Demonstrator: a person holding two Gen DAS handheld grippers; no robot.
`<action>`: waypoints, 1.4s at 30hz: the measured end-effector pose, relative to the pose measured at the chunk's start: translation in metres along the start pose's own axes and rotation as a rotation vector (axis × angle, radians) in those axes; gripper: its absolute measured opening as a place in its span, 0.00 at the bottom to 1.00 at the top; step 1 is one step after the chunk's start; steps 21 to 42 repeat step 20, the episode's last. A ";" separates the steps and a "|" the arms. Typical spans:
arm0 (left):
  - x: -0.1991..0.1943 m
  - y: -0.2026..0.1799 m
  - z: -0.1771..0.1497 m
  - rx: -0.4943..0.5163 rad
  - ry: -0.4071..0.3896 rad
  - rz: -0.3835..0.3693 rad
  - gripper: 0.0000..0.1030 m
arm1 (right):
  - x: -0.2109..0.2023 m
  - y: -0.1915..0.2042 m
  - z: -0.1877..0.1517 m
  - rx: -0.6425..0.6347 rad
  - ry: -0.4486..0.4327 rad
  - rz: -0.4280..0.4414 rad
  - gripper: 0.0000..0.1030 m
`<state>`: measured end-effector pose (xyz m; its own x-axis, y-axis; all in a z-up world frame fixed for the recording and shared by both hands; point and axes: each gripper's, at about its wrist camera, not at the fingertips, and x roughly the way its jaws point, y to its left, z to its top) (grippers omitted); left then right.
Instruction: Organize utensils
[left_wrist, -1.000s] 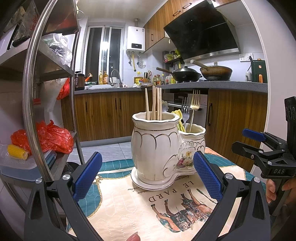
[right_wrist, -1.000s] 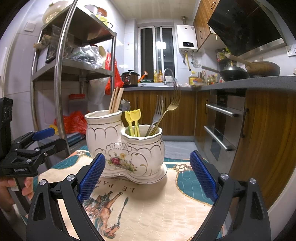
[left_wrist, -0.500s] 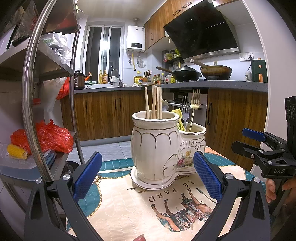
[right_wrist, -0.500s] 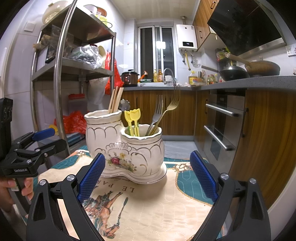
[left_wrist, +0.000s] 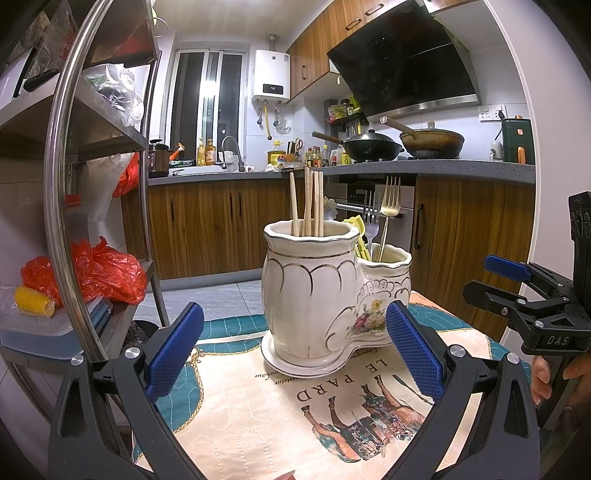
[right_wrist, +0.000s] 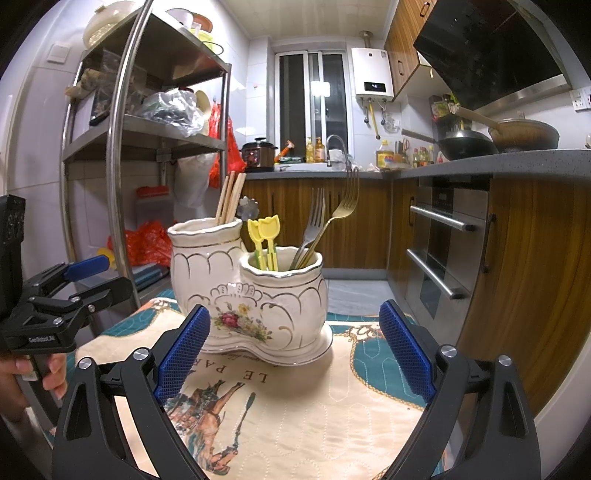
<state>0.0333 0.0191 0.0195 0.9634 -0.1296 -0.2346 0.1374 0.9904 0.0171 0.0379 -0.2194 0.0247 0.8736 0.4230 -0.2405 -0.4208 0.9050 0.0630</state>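
On the far left stands a metal shelf with a red bag and a yellow corn cob on it. Next comes the left gripper. Its blue fingers are spread wide and hold nothing. They sit low over a cloth with a horse picture that covers the tabletop.

In the middle of the cloth stands a white holder with gold lines and painted flowers. It has two cups joined side by side. The tall cup is on the left in the left wrist view and holds wooden chopsticks, standing up. The short cup is on the right. It holds a silver fork, a gold fork and small yellow picks with flower-shaped tops. The forks lean with their prongs up.

Farther right is the right gripper. Its blue fingers are also spread wide, with nothing between them. The holder is just past both grippers and neither one touches it. A hand holds the right gripper's handle at the right edge.

Behind it all is a kitchen counter with two pans on it.
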 end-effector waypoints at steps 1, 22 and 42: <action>0.000 0.000 0.000 -0.001 0.000 0.000 0.95 | 0.000 0.000 0.000 0.000 0.000 0.000 0.90; 0.000 -0.001 -0.006 -0.001 0.010 0.001 0.95 | 0.000 -0.001 0.000 0.001 0.001 0.001 0.90; 0.000 -0.001 -0.006 -0.001 0.010 0.001 0.95 | 0.000 -0.001 0.000 0.001 0.001 0.001 0.90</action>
